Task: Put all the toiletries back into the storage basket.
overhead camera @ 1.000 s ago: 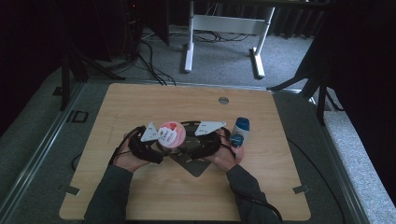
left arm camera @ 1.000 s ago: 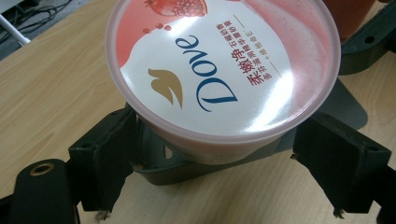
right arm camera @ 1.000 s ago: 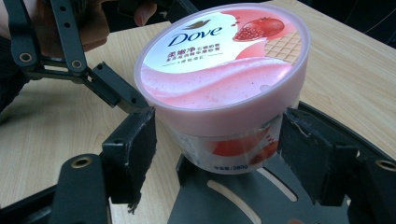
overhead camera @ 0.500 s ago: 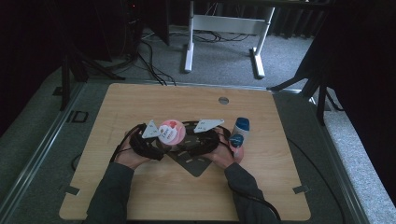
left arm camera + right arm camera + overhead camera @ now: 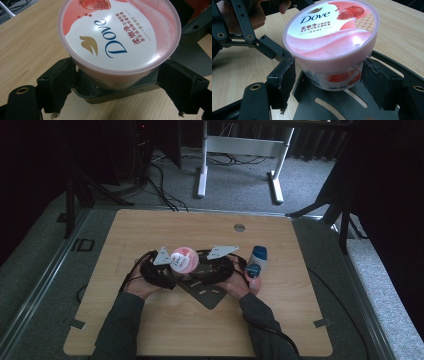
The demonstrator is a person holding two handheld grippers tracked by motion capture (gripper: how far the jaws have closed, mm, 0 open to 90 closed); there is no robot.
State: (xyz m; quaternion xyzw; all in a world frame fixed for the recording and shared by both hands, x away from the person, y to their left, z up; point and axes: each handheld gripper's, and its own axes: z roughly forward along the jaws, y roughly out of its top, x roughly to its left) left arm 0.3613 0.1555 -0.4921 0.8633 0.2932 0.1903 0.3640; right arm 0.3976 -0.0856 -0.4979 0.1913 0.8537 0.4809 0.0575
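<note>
Dove tub [image 5: 183, 258] sits mid-table on a dark metal plate [image 5: 210, 295], a bit toward the near edge, w/ both grippers closing in from opposite sides, prob. to steady it for a two-handed lift. Left gripper [image 5: 117, 85] jaws are apart, flanking the body under the lid [image 5: 120, 32]. Right gripper [image 5: 328, 72] pads hug the tub's sides, seemingly touching; both hands low, wrists turned inward.
</note>
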